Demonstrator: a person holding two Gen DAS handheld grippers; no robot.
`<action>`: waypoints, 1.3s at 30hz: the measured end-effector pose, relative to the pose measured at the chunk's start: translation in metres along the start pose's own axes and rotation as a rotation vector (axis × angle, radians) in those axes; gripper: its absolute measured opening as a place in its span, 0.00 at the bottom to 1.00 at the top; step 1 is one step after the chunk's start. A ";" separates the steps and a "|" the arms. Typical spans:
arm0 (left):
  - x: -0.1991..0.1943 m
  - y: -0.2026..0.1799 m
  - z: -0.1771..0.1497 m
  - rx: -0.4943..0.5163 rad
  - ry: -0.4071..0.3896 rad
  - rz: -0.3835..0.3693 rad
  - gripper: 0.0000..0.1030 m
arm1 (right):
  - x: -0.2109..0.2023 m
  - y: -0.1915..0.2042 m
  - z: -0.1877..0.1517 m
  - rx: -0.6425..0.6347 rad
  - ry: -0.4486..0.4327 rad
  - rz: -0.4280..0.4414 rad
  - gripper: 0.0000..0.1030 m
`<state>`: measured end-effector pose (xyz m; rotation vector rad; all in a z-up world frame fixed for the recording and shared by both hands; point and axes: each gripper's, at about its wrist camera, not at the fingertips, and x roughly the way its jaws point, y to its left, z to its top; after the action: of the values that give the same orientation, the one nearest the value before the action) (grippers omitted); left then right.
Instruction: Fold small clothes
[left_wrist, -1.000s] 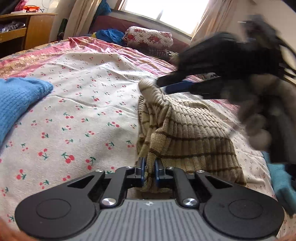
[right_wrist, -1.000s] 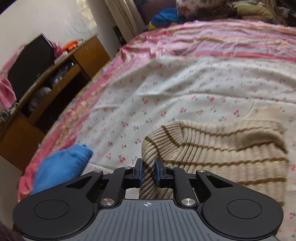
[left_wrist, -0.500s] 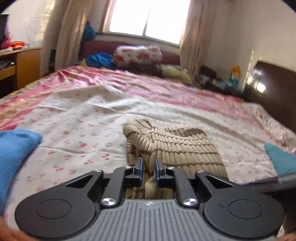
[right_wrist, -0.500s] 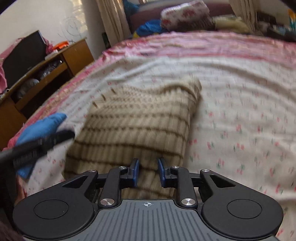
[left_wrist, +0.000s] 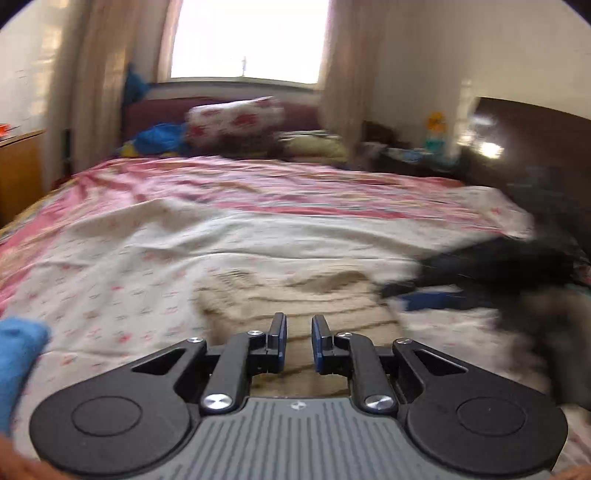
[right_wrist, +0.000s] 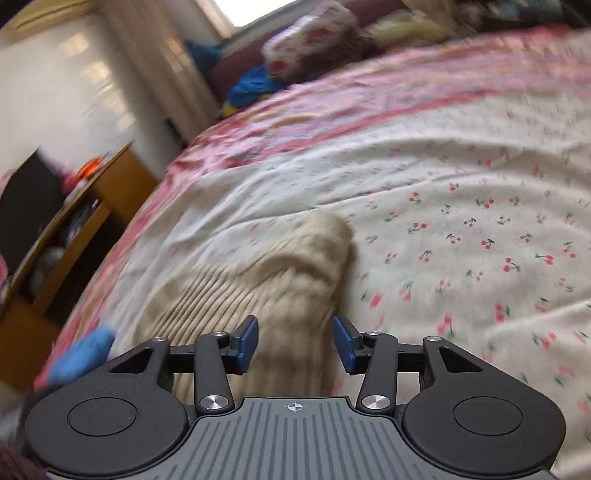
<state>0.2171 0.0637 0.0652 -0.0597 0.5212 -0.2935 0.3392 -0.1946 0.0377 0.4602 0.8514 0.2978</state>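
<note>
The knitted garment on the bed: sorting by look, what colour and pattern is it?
The knitted garment is beige ribbed knit with thin brown stripes, clearest in the left wrist view.

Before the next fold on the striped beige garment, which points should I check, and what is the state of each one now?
1. Left gripper has let go of the striped beige garment: ok, jaws opening, pads apart, cloth lies below them, not pinched.
2. Right gripper has let go: ok, jaws opening wide, nothing pressed between the pads.
3. Garment lies on the cherry-print sheet: ok.
4. Fold is flat and edges are aligned: cannot tell, both views are blurred.
5. Blue cloth is apart from the garment: ok.
6. Grippers are clear of each other: cannot tell, the right one is a blur at the left view's right edge.
</note>
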 end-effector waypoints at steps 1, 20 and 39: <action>0.004 -0.004 -0.002 0.015 0.012 -0.022 0.22 | 0.011 -0.008 0.007 0.049 0.009 0.009 0.45; -0.004 0.039 -0.011 -0.124 0.059 0.015 0.31 | -0.009 -0.012 0.000 0.064 0.018 0.110 0.52; 0.005 0.036 -0.030 -0.129 0.155 0.129 0.56 | -0.059 0.000 -0.061 -0.044 -0.007 0.071 0.67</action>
<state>0.2151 0.0971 0.0320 -0.1283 0.6946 -0.1387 0.2550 -0.2032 0.0416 0.4512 0.8215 0.3793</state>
